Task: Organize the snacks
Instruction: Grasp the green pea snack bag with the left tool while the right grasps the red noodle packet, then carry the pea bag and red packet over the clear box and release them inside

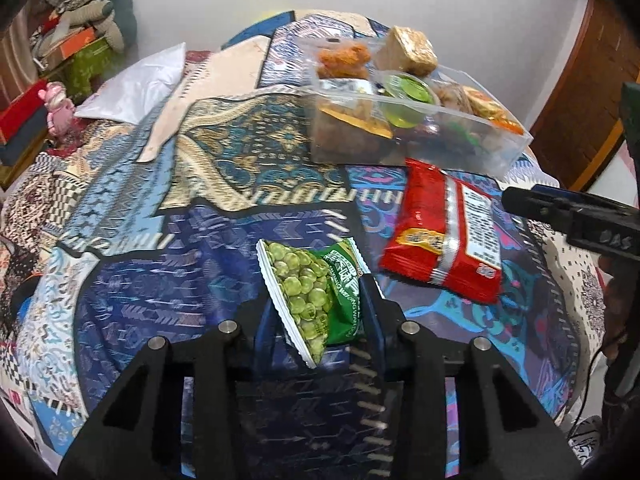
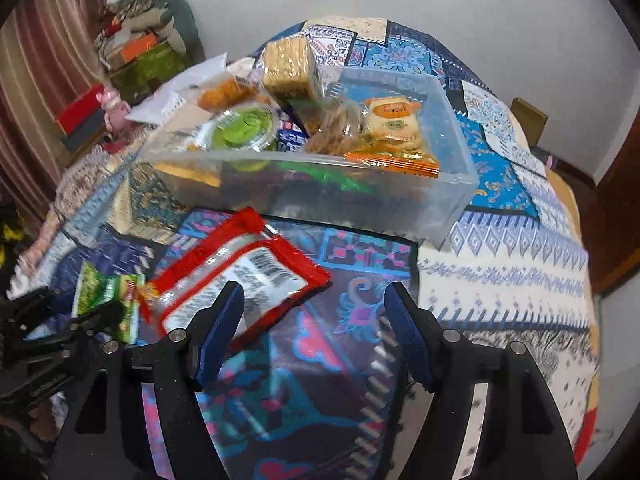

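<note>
Our bed's patterned cover (image 1: pixel 120 300) holds the snacks. We pinch the green pea bag (image 1: pixel 316 292) in our left claw (image 1: pixel 320 312). Beside our right claw (image 2: pixel 312 312), spread and empty, the red packet (image 2: pixel 236 276) waits. Ahead, the clear box (image 2: pixel 448 184) is nearly full.

Patchwork bedspread (image 1: pixel 248 152), blue, teal and gold prints, covers the bed. White pillow (image 1: pixel 136 84) lies far left on it. Pink toy figure (image 1: pixel 58 106) stands left of the pillow. Stacked boxes and folded cloth (image 1: pixel 76 40) pile in the far left corner. Striped curtain (image 2: pixel 44 80) hangs left.
</note>
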